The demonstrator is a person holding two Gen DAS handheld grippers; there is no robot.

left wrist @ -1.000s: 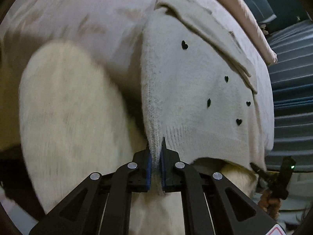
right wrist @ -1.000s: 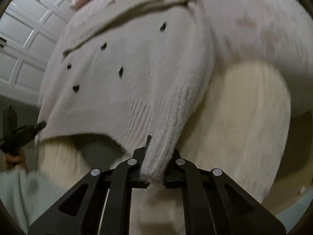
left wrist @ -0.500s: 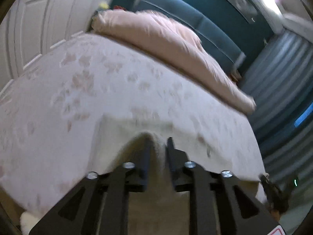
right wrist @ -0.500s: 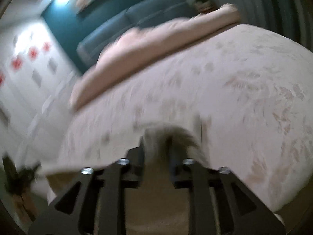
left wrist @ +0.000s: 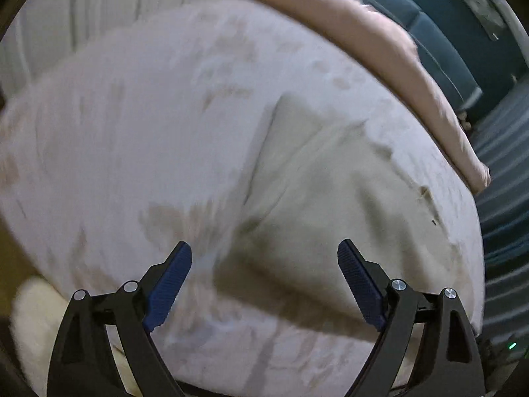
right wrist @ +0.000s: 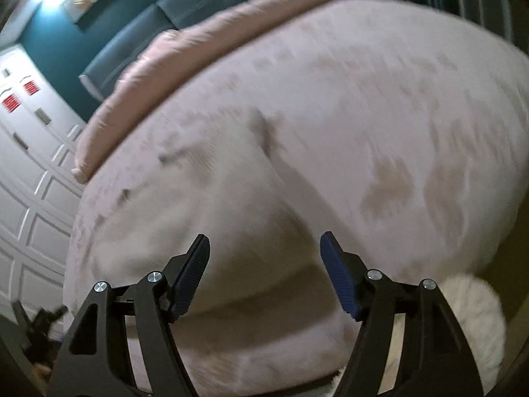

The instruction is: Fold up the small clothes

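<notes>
A cream knit sweater point(left wrist: 330, 182) lies spread on the pale pink bed point(left wrist: 132, 115), blurred by motion. In the right wrist view the sweater point(right wrist: 205, 205) lies left of centre on the bed point(right wrist: 396, 115). My left gripper point(left wrist: 264, 258) is open and empty, above the sweater's near left edge. My right gripper point(right wrist: 264, 248) is open and empty, above the sweater's near right edge. Both views are blurred.
A folded pink blanket point(left wrist: 380, 49) lies along the far side of the bed, also in the right wrist view point(right wrist: 198, 39). A teal headboard point(left wrist: 446, 33) stands behind it. A white fluffy rug point(right wrist: 472, 314) lies on the floor. White panelled doors point(right wrist: 26, 165) are at left.
Both grippers held the sweater's hem lifted one second ago, carried it onto the bed, and have now opened and let it go. The sweater lies on the bed.
</notes>
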